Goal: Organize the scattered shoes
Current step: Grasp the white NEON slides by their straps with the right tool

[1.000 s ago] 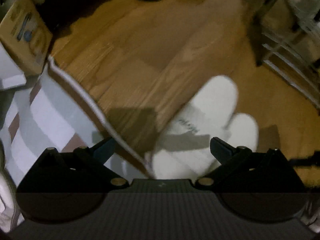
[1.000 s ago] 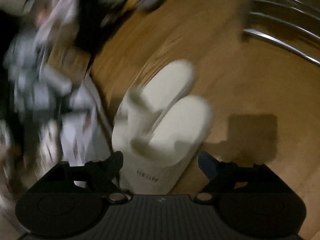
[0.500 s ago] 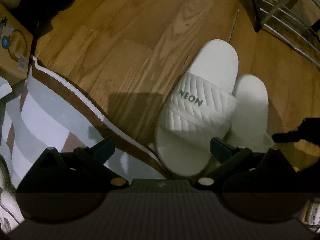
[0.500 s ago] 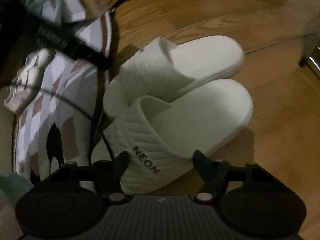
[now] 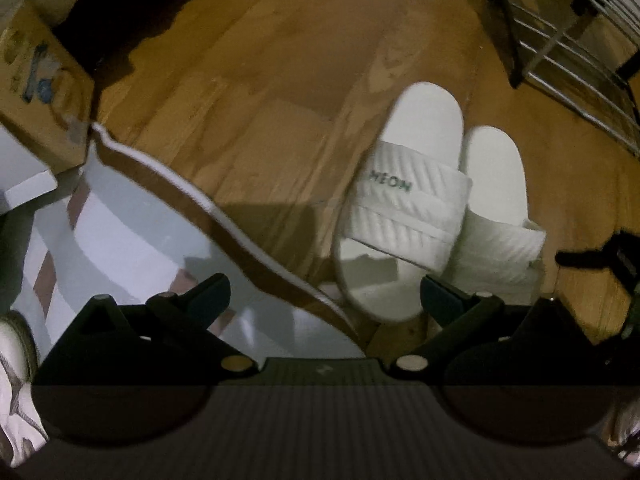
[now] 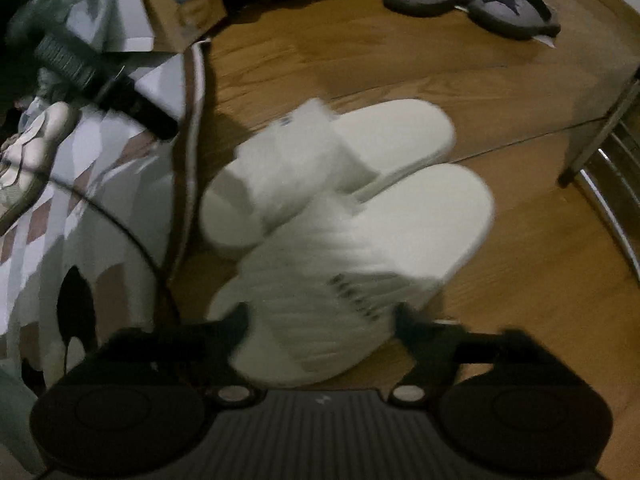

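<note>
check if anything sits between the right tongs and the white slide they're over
Nothing visible does. The near white slide lies directly between the opening fingers of the right tongs, with no object in the gap. Its partner slide lies against its far side, and the rug edge is off to the left.

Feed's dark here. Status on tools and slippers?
Right tool opening astride near white slipper. Left tool open, empty. Pair together on floor. Rug edge alongside.

2 white slides (image 5: 424, 200) — ribbed straps, side by side, touching — lie on the wooden floor (image 5: 260, 80).
</note>
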A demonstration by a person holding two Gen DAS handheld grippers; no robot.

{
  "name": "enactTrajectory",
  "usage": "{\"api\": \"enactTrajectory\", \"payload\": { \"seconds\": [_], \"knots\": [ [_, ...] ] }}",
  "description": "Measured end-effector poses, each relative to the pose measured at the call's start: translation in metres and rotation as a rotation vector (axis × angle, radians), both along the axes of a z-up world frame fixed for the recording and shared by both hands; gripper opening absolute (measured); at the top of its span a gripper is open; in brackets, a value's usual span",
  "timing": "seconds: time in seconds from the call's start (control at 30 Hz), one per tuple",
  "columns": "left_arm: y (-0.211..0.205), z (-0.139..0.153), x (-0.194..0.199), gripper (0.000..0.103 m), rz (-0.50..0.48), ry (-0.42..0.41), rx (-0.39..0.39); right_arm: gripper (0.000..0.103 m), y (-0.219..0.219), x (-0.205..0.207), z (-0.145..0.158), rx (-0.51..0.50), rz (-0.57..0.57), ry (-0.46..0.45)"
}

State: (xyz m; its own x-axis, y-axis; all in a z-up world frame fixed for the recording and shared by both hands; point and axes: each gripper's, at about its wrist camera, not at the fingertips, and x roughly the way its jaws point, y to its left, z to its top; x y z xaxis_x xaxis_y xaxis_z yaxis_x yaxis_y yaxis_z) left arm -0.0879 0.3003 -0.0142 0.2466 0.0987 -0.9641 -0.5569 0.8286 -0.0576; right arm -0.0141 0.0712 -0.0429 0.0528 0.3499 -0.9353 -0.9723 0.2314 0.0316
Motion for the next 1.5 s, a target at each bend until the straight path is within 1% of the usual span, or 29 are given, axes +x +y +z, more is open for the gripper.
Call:
{"api": "enactTrajectory", "payload": {
  "seconds": [0.03,0.07,0.1,0.13,0.2,0.27,0.33,0.47,0.5,0.53,0.6,0.67,0.7,0.77,0.83,0.9,0.93,1.0,1.07,1.1,1.17,1.2,1.23,1.3,1.33,1.4,1.43,1.47,1.5],
  "knots": [
    [0.003,0.002,-0.002,0.103,0.012,-0.009,-0.001,0.088,0.001,-0.008,-0.006,-0.016,0.007,-0.03],
    [0.005,0.004,-0.003,0.103,0.017,-0.014,-0.005,0.084,0.003,-0.01,-0.014,-0.054,-0.011,-0.067],
    [0.006,0.005,-0.004,0.103,0.017,-0.021,-0.007,0.073,0.004,-0.005,-0.019,-0.066,-0.054,-0.076],
    [0.008,0.006,-0.006,0.103,0.017,-0.028,-0.01,0.072,0.004,0.0,-0.022,-0.07,-0.101,-0.077],
    [0.01,0.008,-0.008,0.103,0.014,-0.036,-0.012,0.069,-0.004,0.021,-0.019,-0.004,-0.238,0.002],
    [0.01,0.009,-0.011,0.103,0.008,-0.046,-0.008,0.069,-0.011,0.04,-0.017,0.058,-0.363,0.074],
    [0.011,0.01,-0.013,0.103,0.01,-0.061,-0.01,0.069,-0.012,0.044,-0.016,0.073,-0.39,0.081],
    [0.014,0.007,-0.017,0.103,0.021,-0.081,-0.043,0.069,-0.008,0.046,-0.013,0.101,-0.422,0.091],
    [0.016,0.008,-0.018,0.103,0.022,-0.084,-0.041,0.07,-0.004,0.045,-0.014,0.107,-0.439,0.101],
    [0.018,0.009,-0.02,0.103,0.032,-0.09,-0.033,0.074,-0.002,0.043,-0.015,0.115,-0.456,0.112],
    [0.023,0.012,-0.024,0.103,0.055,-0.095,-0.017,0.08,-0.006,0.03,-0.011,0.149,-0.497,0.139],
    [0.028,0.014,-0.028,0.103,0.078,-0.094,0.003,0.081,-0.012,0.013,-0.01,0.201,-0.537,0.142],
    [0.033,0.018,-0.034,0.103,0.096,-0.079,0.049,0.081,-0.016,-0.004,-0.011,0.26,-0.579,0.133],
    [0.039,0.029,-0.042,0.103,0.115,-0.07,0.132,0.081,-0.005,-0.019,-0.02,0.314,-0.627,0.119],
    [0.046,0.041,-0.05,0.103,0.145,-0.083,0.176,0.076,-0.001,-0.032,-0.027,0.373,-0.677,0.109],
    [0.055,0.045,-0.057,0.103,0.18,-0.1,0.162,0.074,0.009,-0.04,-0.036,0.411,-0.737,0.104],
    [0.058,0.046,-0.059,0.103,0.192,-0.104,0.155,0.07,0.014,-0.042,-0.039,0.422,-0.753,0.105],
    [0.066,0.047,-0.065,0.103,0.226,-0.108,0.137,0.068,0.027,-0.047,-0.047,0.448,-0.789,0.078],
    [0.069,0.047,-0.067,0.103,0.24,-0.107,0.136,0.068,0.036,-0.047,-0.054,0.443,-0.854,0.033],
    [0.07,0.048,-0.066,0.103,0.242,-0.106,0.137,0.068,0.04,-0.047,-0.057,0.443,-0.867,0.029],
    [0.07,0.05,-0.066,0.103,0.245,-0.108,0.141,0.068,0.048,-0.047,-0.058,0.429,-0.869,-0.019],
    [0.07,0.05,-0.066,0.103,0.248,-0.109,0.143,0.068,0.055,-0.048,-0.057,0.416,-0.861,-0.057],
    [0.07,0.049,-0.066,0.103,0.251,-0.109,0.144,0.068,0.061,-0.048,-0.058,0.408,-0.854,-0.072],
    [0.071,0.045,-0.064,0.103,0.257,-0.102,0.131,0.068,0.078,-0.045,-0.066,0.358,-0.84,-0.118],
    [0.072,0.044,-0.064,0.103,0.26,-0.103,0.125,0.068,0.084,-0.046,-0.068,0.351,-0.846,-0.149],
    [0.078,0.039,-0.066,0.103,0.306,-0.135,0.076,0.069,0.094,-0.048,-0.071,0.323,-0.853,-0.209],
    [0.08,0.038,-0.068,0.103,0.322,-0.146,0.053,0.075,0.1,-0.049,-0.073,0.303,-0.853,-0.24],
    [0.085,0.036,-0.073,0.103,0.357,-0.175,-0.002,0.076,0.107,-0.051,-0.075,0.28,-0.843,-0.285],
    [0.09,0.033,-0.078,0.103,0.389,-0.203,-0.055,0.072,0.114,-0.053,-0.078,0.264,-0.833,-0.321]
  ]
}}
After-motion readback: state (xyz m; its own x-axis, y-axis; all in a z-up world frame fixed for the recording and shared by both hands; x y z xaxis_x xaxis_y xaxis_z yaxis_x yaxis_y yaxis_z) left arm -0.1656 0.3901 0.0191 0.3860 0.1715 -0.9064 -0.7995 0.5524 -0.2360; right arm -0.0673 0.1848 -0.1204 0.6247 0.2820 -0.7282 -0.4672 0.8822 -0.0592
